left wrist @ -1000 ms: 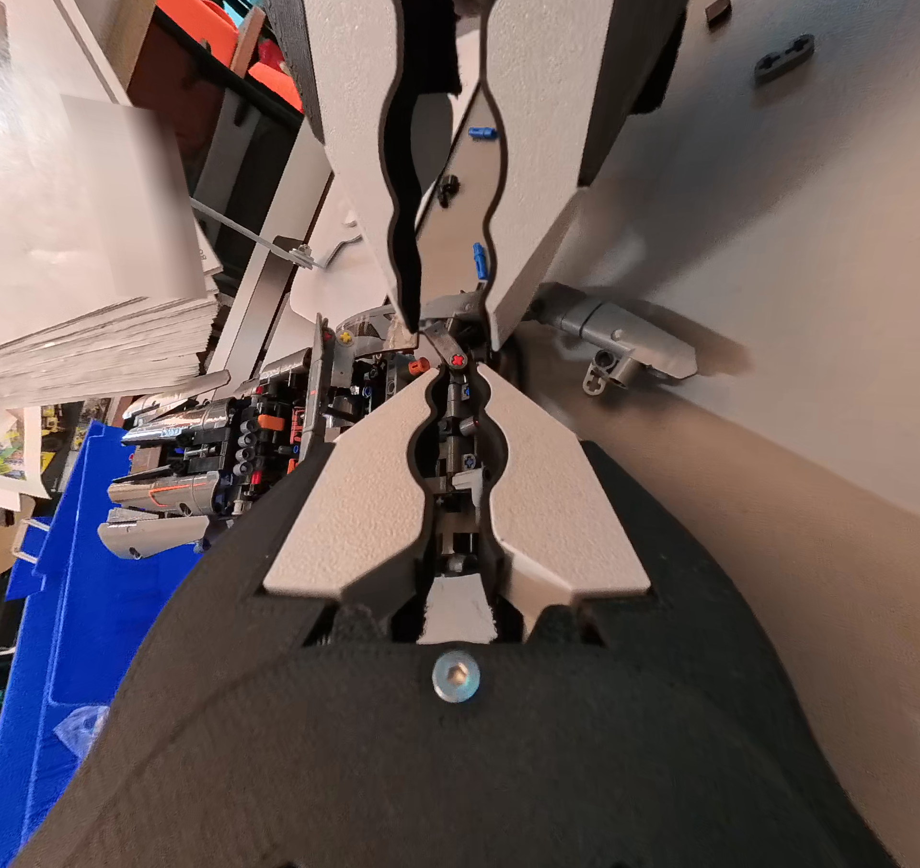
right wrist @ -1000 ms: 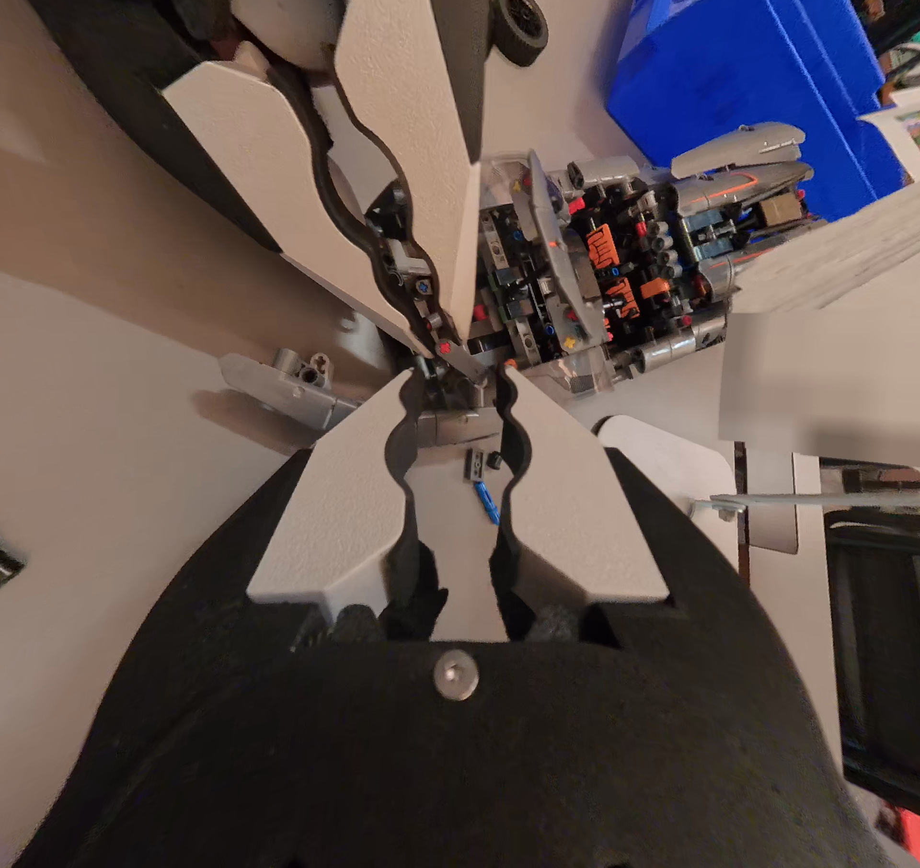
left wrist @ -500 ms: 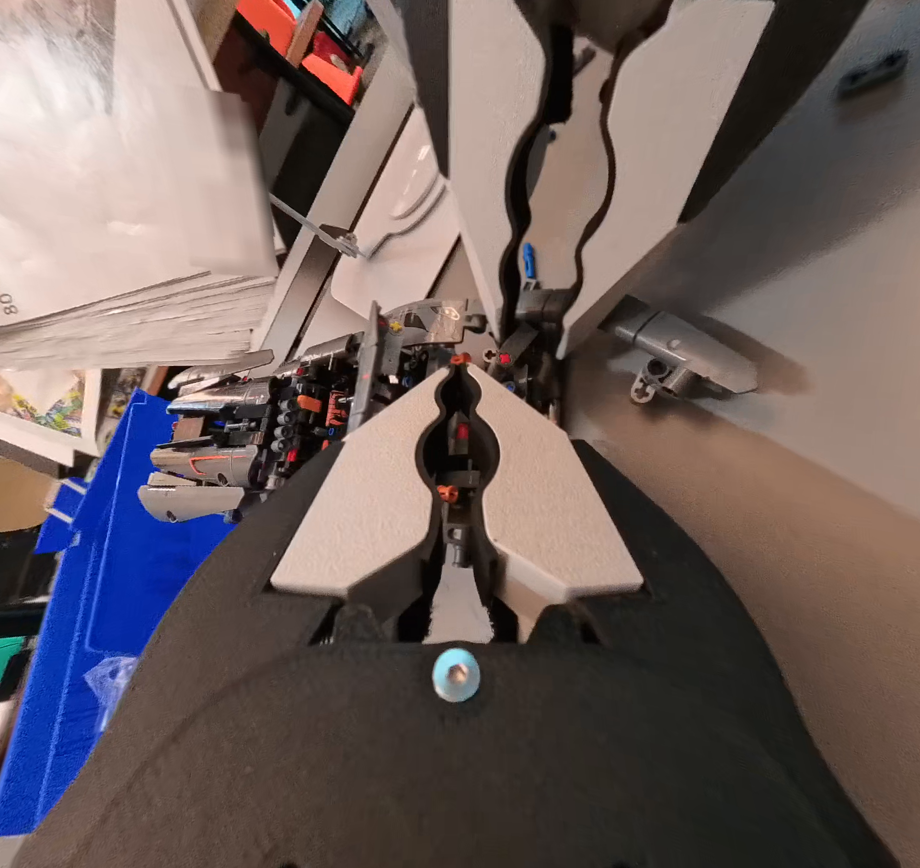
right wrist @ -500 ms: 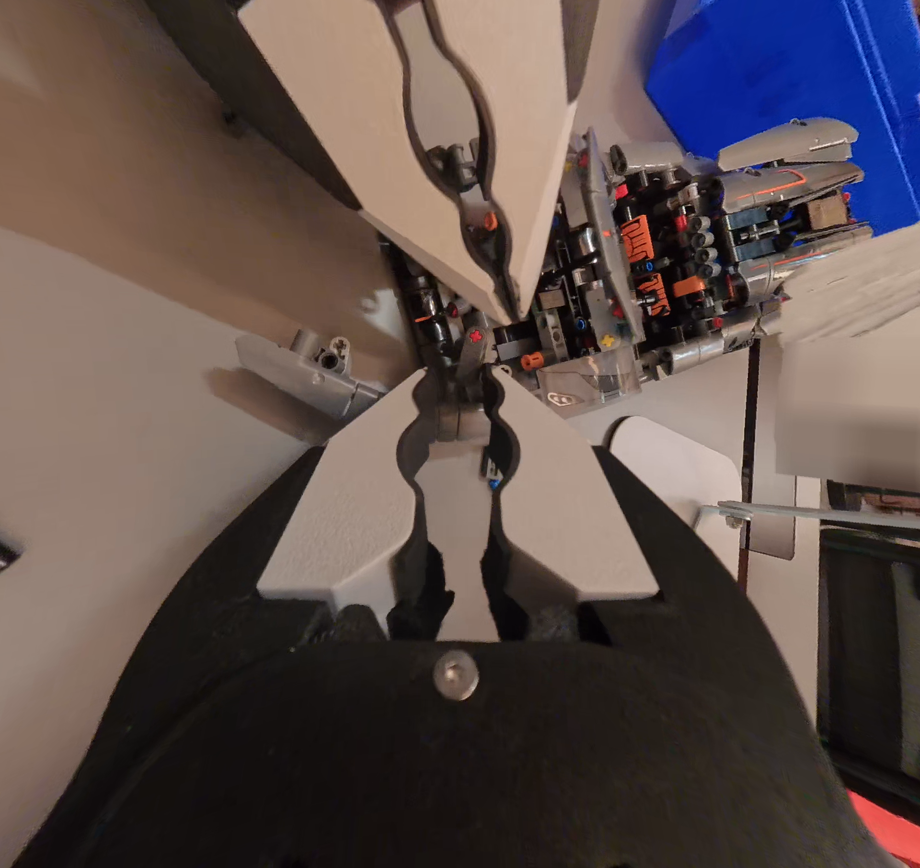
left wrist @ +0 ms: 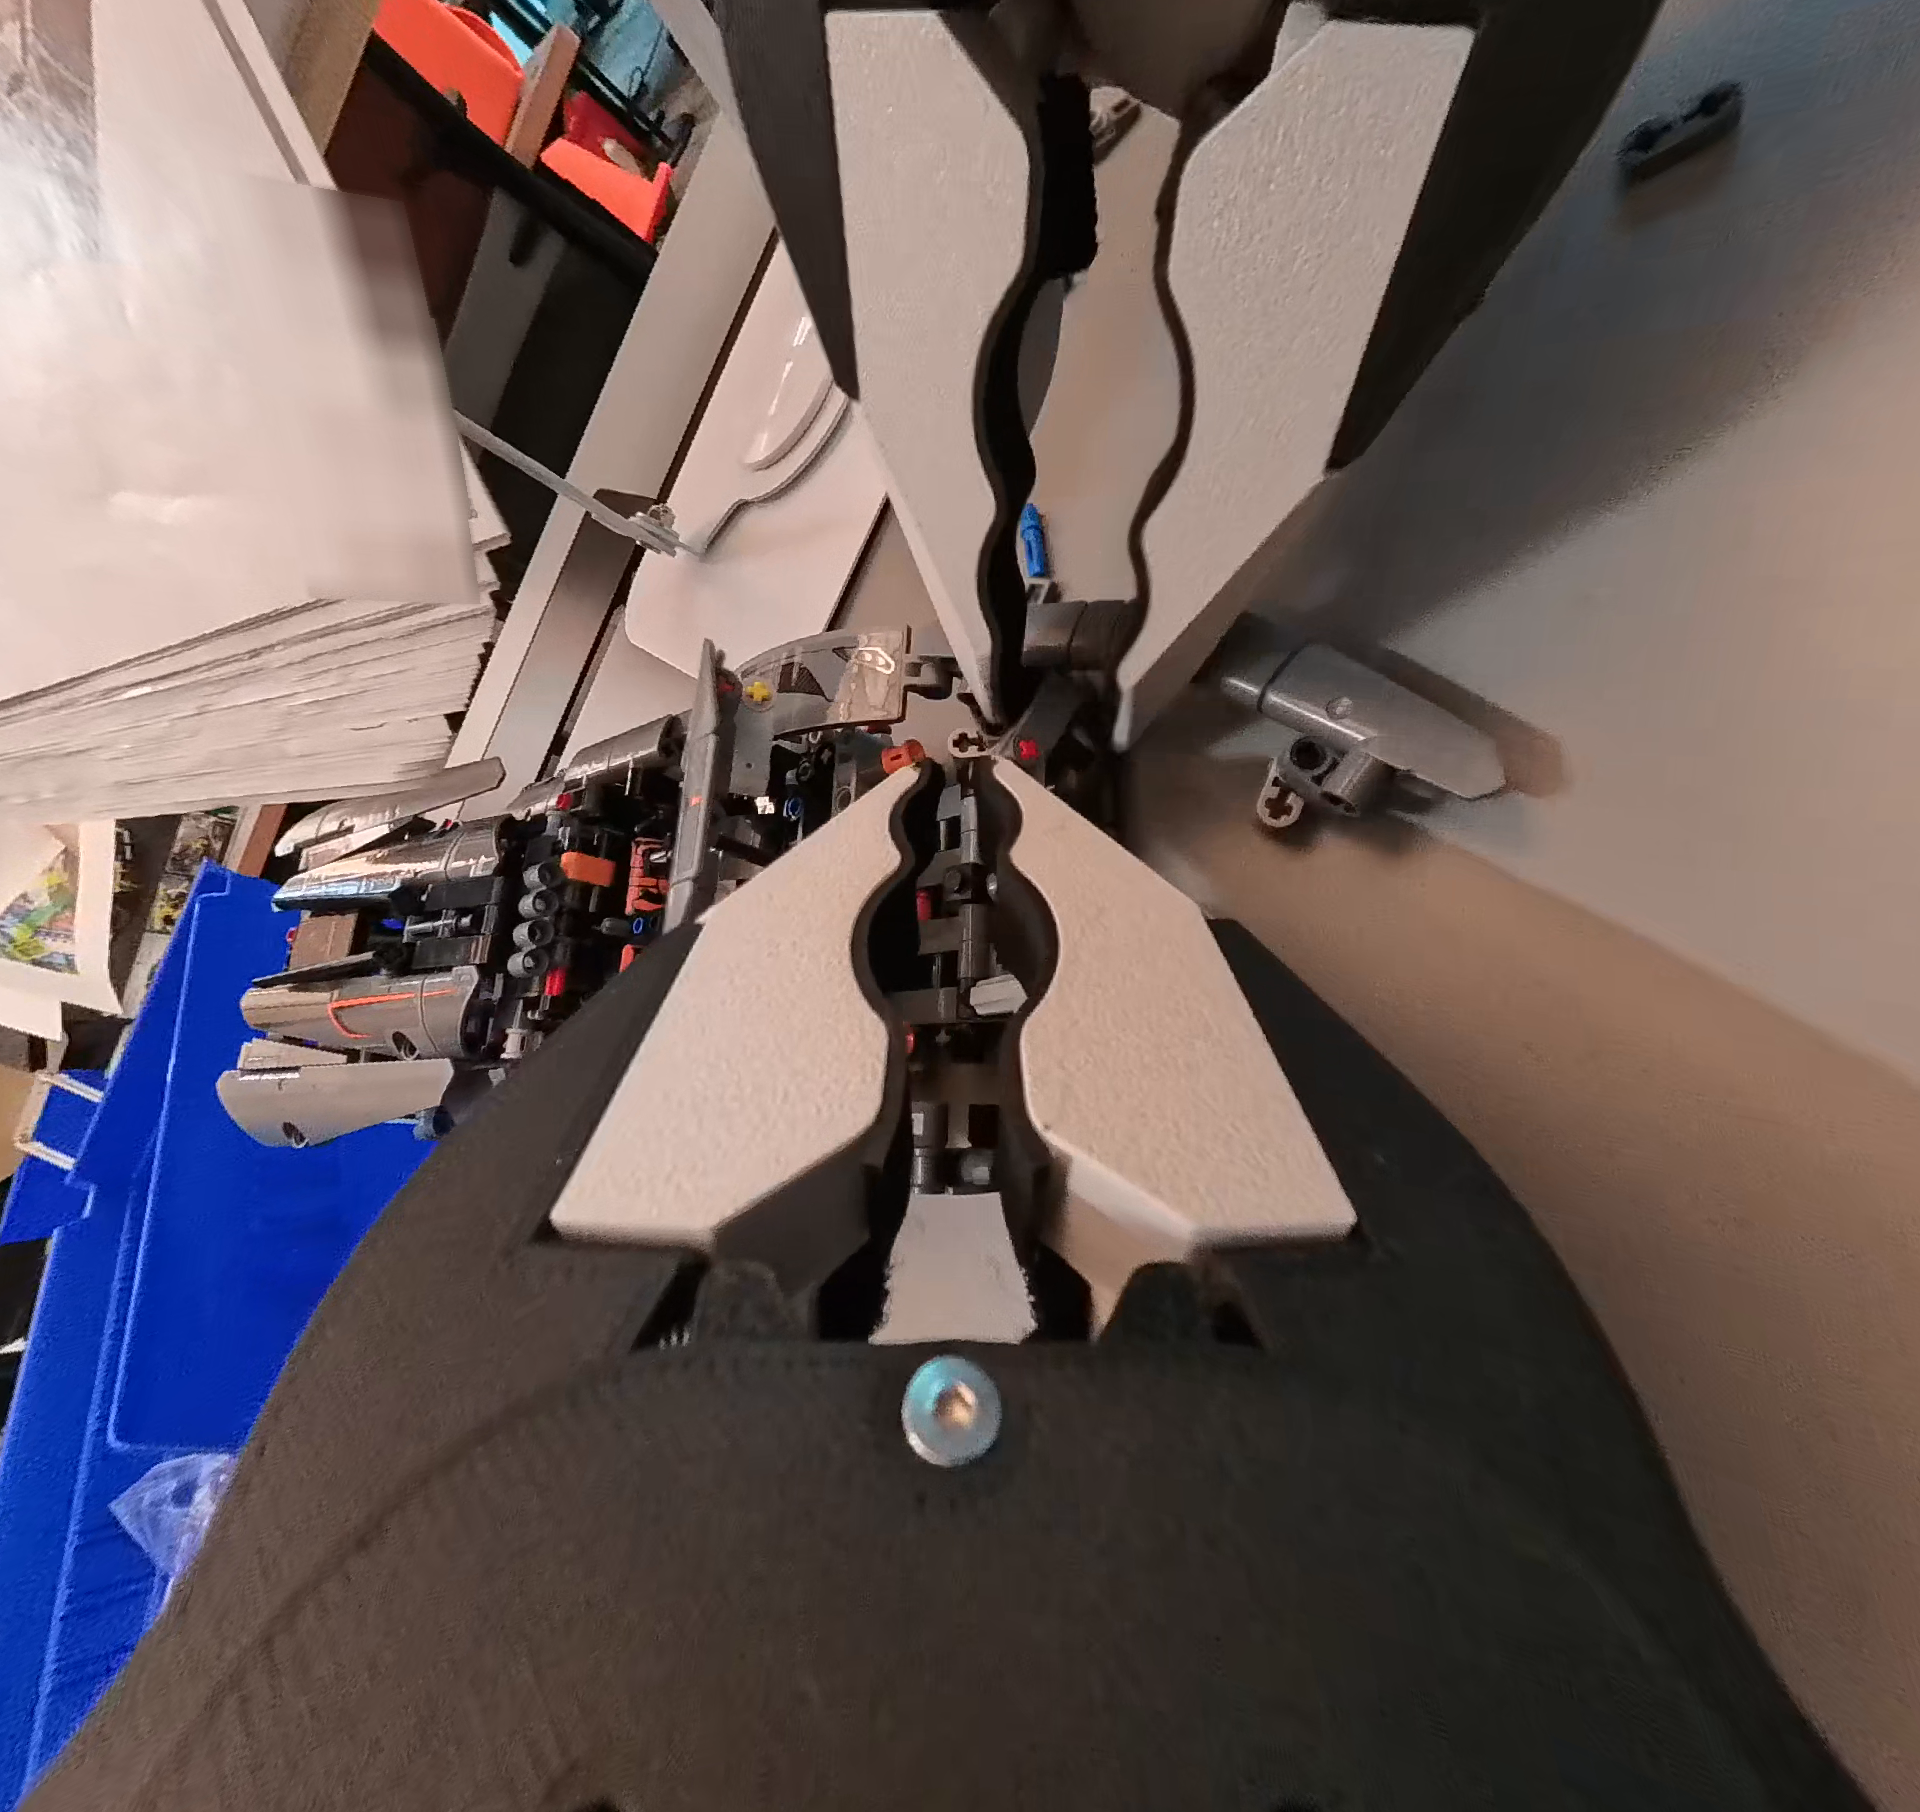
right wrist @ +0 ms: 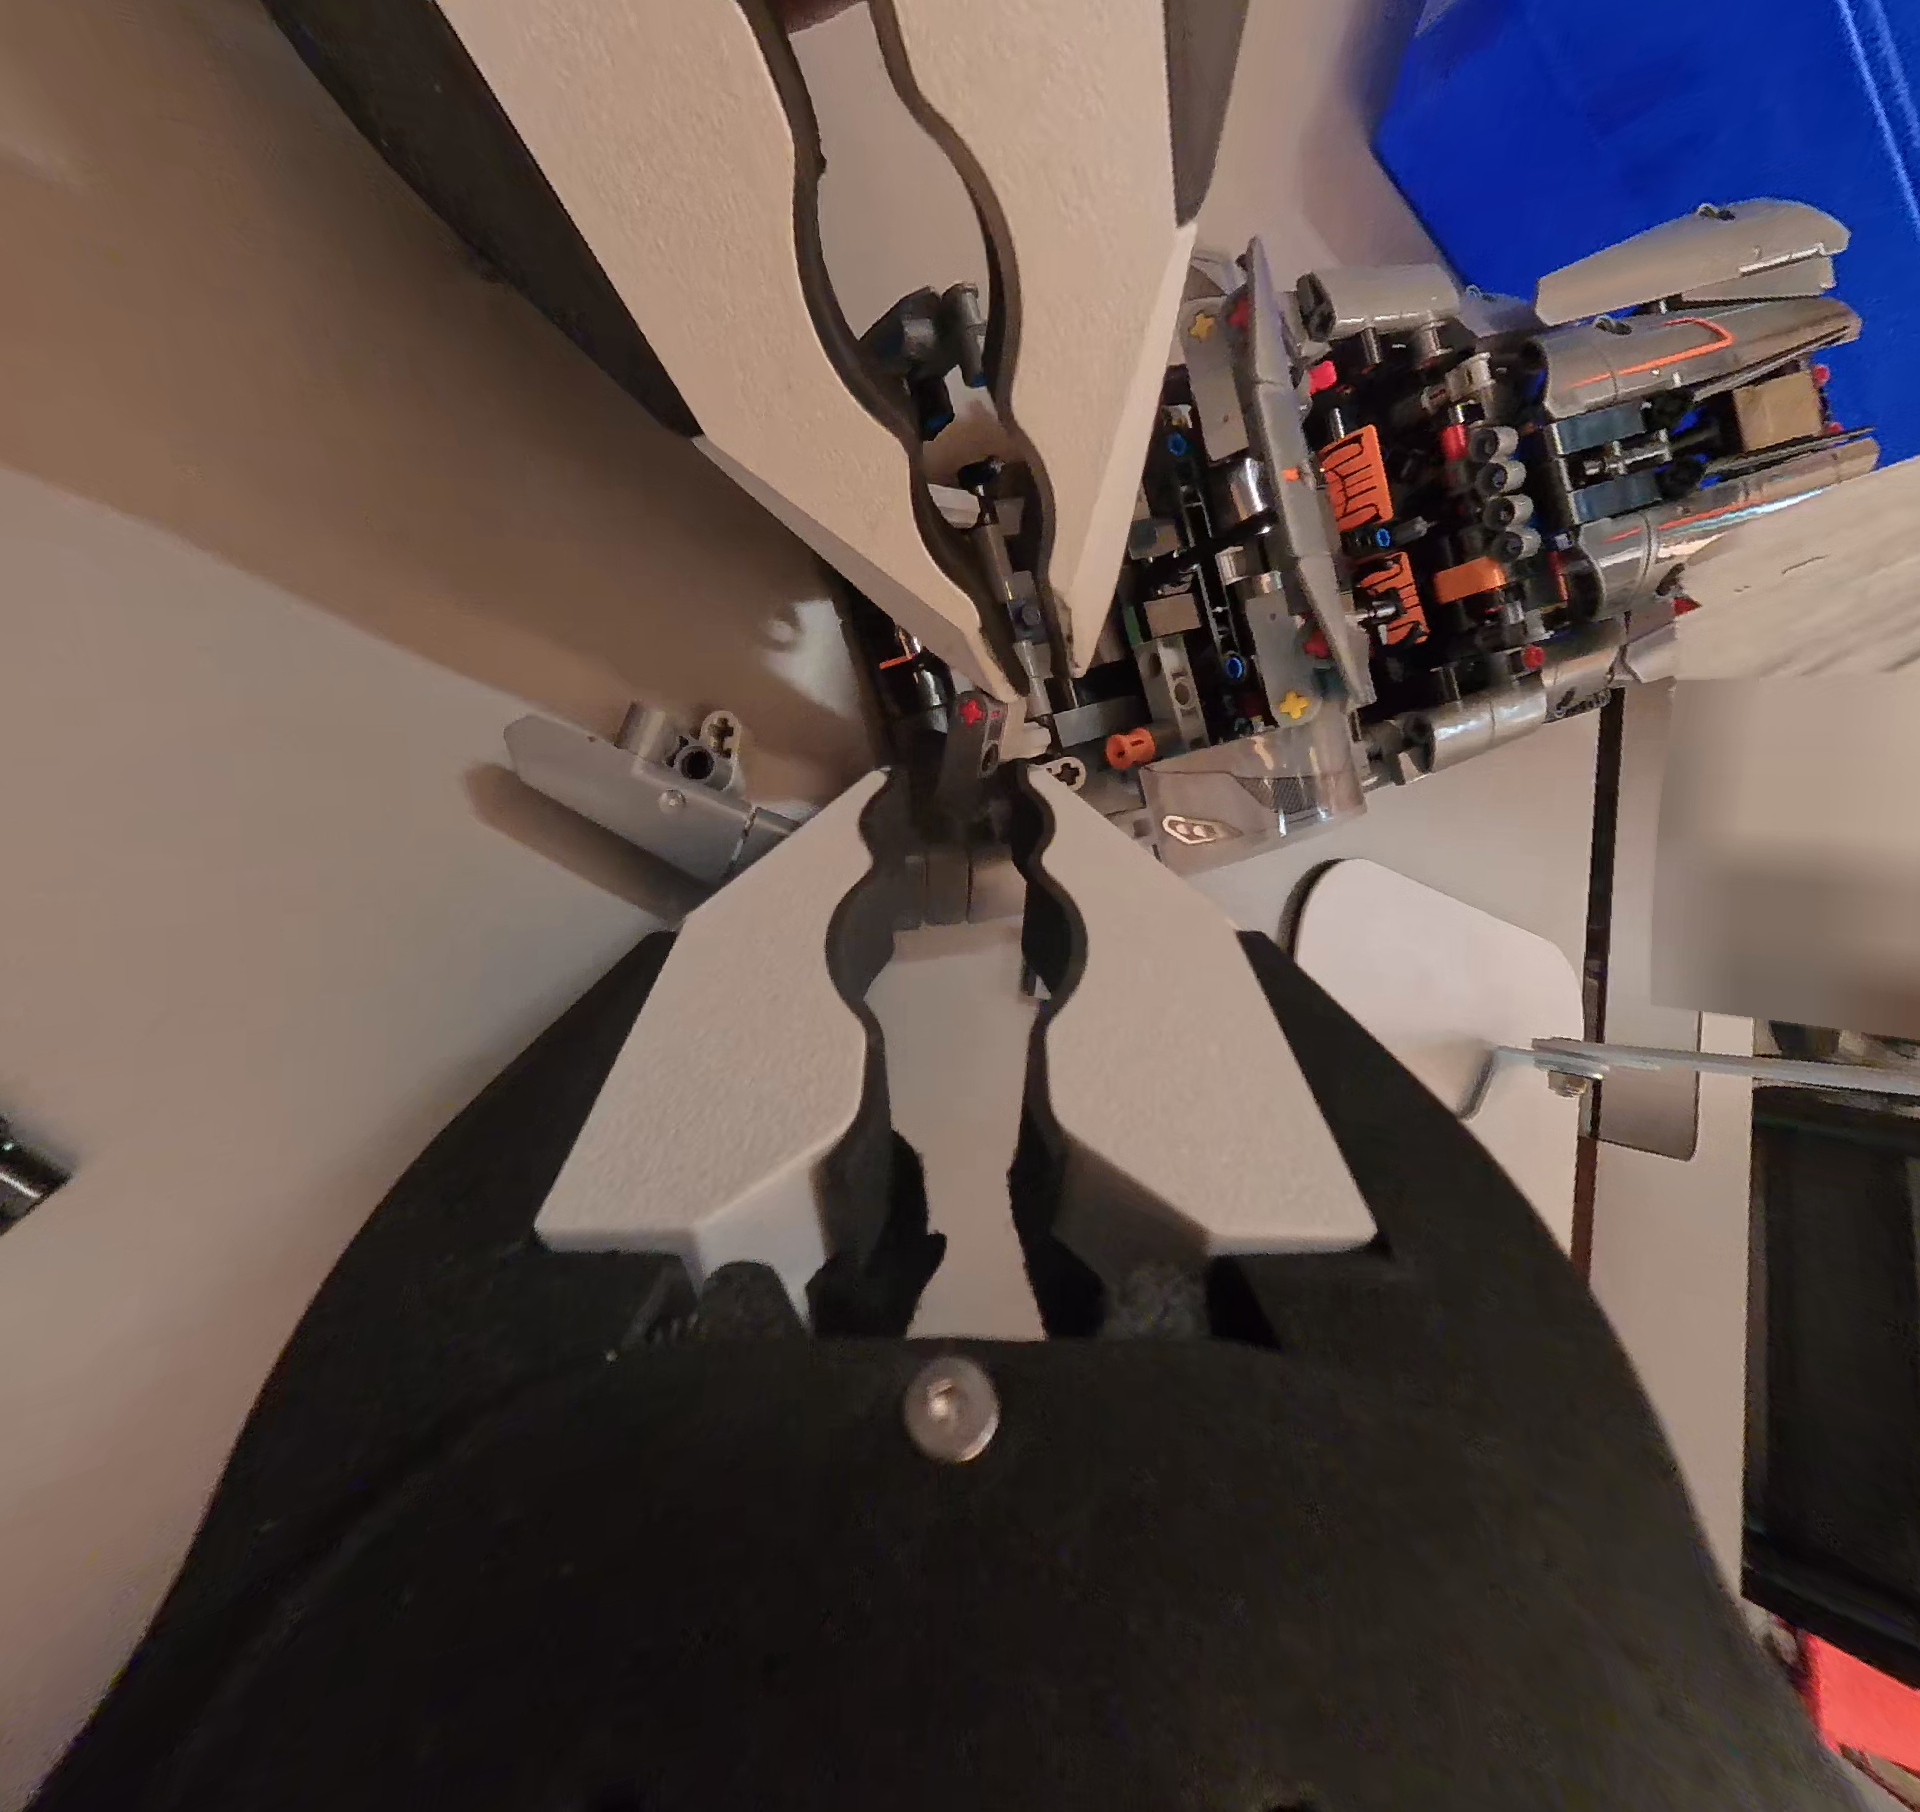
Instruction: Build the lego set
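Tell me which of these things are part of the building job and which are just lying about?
Part of the job:
- lego model
- left gripper, shut on the model
- right gripper, shut on the model
- loose grey piece

Just lying about:
- blue bin
- paper stack

The model [left wrist: 582, 921] lies on the desk [left wrist: 1662, 536], with the two hand-held grippers meeting tip to tip at its right end. A loose panel [left wrist: 1361, 723] sits just right of them. Left of the model stands a bin [left wrist: 135, 1243]; a paper stack [left wrist: 208, 515] lies farther left.
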Motion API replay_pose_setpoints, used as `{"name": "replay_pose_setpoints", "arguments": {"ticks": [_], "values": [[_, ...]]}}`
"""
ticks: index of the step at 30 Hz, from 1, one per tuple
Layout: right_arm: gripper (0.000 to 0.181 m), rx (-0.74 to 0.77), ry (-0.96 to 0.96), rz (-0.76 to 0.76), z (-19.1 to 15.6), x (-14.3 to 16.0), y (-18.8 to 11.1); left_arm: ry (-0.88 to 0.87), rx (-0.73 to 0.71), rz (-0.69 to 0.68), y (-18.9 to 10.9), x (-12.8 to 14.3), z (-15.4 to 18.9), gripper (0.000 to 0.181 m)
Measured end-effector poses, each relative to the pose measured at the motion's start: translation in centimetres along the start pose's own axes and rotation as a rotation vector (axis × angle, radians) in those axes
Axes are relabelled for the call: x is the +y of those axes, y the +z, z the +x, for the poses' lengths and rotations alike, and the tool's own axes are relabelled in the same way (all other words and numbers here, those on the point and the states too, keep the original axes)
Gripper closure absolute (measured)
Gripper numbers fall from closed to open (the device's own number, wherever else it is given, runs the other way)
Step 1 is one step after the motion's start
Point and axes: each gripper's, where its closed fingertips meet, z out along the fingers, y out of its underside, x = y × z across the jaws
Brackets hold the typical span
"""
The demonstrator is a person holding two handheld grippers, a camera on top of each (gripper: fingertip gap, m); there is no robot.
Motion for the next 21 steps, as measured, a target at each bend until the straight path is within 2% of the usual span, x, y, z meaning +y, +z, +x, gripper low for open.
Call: {"name": "replay_pose_setpoints", "arguments": {"ticks": [4, 18, 21], "values": [[0.172, 0.024, -0.009, -0.026, 0.2, 0.3, 0.2, 0.005, 0.006, 0.0, 0.0, 0.0, 0.2, 0.178], [0.176, 0.055, 0.031, 0.016, 1.3, 0.0, -0.5, 0.005, 0.049, -0.022, 0.6, 0.4, 1.1, 0.179], [0.175, 0.054, 0.029, 0.021, 1.4, 0.0, -0.5, 0.042, 0.004, -0.012, 0.3, 0.0, 0.5, 0.181]]}}
